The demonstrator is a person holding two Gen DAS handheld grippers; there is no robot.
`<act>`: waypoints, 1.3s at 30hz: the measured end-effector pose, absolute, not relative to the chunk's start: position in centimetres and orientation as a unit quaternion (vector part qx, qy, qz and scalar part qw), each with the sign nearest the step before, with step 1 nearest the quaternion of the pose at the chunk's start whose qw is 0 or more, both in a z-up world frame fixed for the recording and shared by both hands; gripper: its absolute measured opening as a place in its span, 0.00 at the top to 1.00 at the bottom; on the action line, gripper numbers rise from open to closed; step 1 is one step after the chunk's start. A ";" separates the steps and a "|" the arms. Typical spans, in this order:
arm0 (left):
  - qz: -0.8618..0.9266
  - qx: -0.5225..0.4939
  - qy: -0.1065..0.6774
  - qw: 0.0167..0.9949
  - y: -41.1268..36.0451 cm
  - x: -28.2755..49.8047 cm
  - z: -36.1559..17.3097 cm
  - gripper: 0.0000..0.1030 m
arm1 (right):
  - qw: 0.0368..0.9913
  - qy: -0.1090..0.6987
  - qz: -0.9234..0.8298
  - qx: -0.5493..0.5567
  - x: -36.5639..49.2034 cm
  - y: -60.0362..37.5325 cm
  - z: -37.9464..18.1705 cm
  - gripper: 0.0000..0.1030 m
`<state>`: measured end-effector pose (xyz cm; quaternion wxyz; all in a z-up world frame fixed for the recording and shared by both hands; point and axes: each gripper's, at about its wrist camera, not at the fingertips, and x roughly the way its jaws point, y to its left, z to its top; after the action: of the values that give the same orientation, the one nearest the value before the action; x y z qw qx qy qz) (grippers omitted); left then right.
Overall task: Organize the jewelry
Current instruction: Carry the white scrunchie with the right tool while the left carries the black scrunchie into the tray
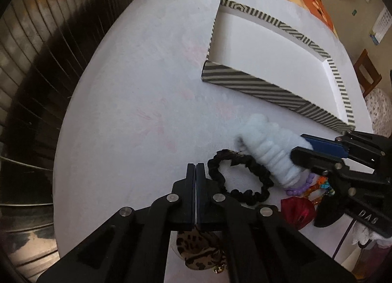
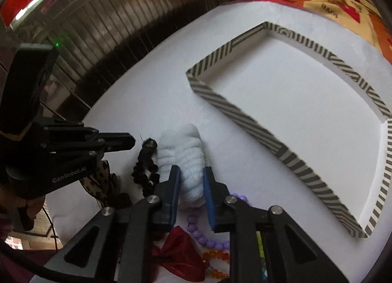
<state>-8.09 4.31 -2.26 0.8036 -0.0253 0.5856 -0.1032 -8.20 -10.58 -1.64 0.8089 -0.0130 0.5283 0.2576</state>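
Right wrist view gives me the clearest read: my right gripper point(image 2: 191, 185) is clamped on the pale blue fluffy scrunchie point(image 2: 182, 158), blue pads pressing its near end from both sides while the rest of it lies on the white tabletop point(image 2: 152, 91). Just left of it, touching its edge, sits the black scrunchie point(image 2: 144, 167). Below the fingers I see a purple bead bracelet point(image 2: 203, 236), some orange beads point(image 2: 215, 256) and a red shiny piece point(image 2: 181, 256) bunched close together. The striped shallow box point(image 2: 235, 113) lies farther off to the right with only its white floor showing.

From the left wrist camera, my left gripper point(image 1: 196, 167) has its fingers pressed flat together, with nothing between the tips, just beside the black scrunchie's ring. A leopard-print piece point(image 1: 196, 251) shows under the gripper's body; I cannot tell whether it is caught there. The right gripper's fingers reach in from the right onto the blue scrunchie.
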 end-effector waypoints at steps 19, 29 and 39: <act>-0.117 -0.024 0.616 0.778 -0.1 -6.9 -3.9 1.00 | 0.850 0.481 0.210 0.047 -9.1 -17.1 3.2 0.82; -0.149 -0.030 0.559 0.815 -1.4 -5.2 2.1 1.00 | 0.874 0.461 0.127 0.084 -7.9 -23.2 3.6 0.82; -0.137 -0.044 0.546 0.825 -2.8 2.2 2.4 1.00 | 0.872 0.474 0.033 0.118 -5.1 -29.0 0.4 0.82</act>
<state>2.19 -2.84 2.37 0.8254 -0.0441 0.5460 -0.1366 -5.10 -28.99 0.39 0.8721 0.1182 0.4736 0.0334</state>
